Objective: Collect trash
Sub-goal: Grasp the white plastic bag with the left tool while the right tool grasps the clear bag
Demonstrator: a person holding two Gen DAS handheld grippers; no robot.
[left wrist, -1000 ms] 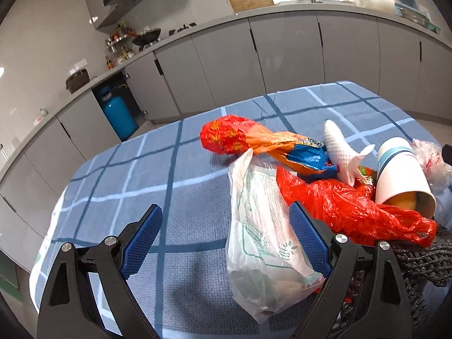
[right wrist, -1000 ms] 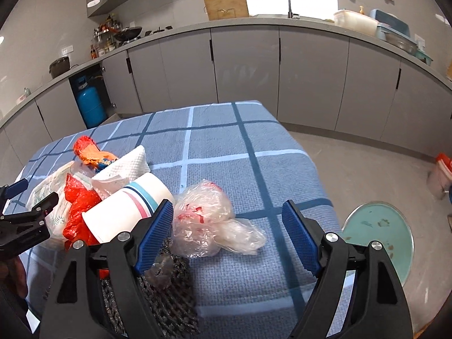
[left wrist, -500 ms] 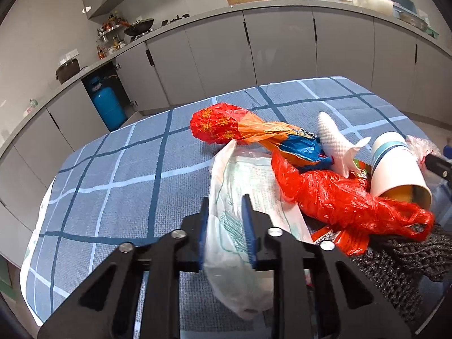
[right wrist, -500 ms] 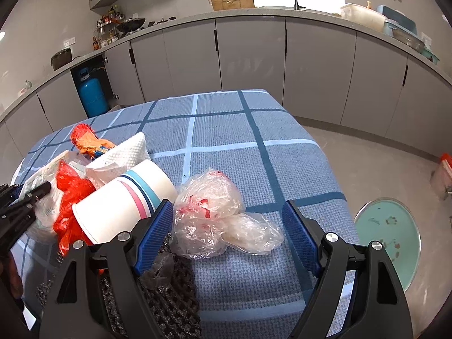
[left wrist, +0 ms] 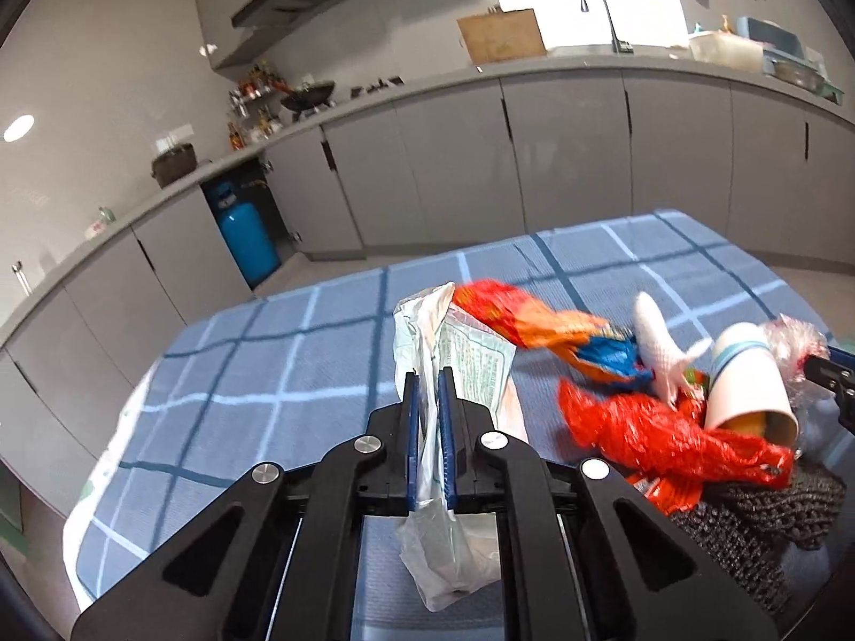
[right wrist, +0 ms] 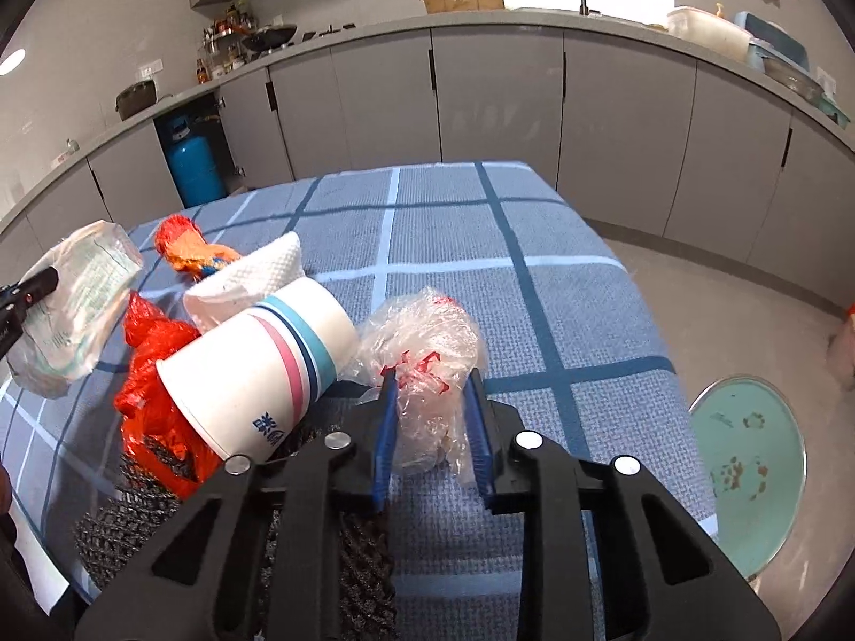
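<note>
Trash pickup, grasp step: left gripper (left wrist: 427,416) jaws pinching white bag (left wrist: 470,368), lifted off desk (left wrist: 278,374); right gripper (right wrist: 433,416) jaws closing on clear bag (right wrist: 422,342) (still on desk); next, presumably, lift both clear.

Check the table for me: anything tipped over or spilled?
The paper cup lies tipped on its side atop the red plastic bag, mouth toward the camera. No spill shows. The rest is crumpled trash.
</note>
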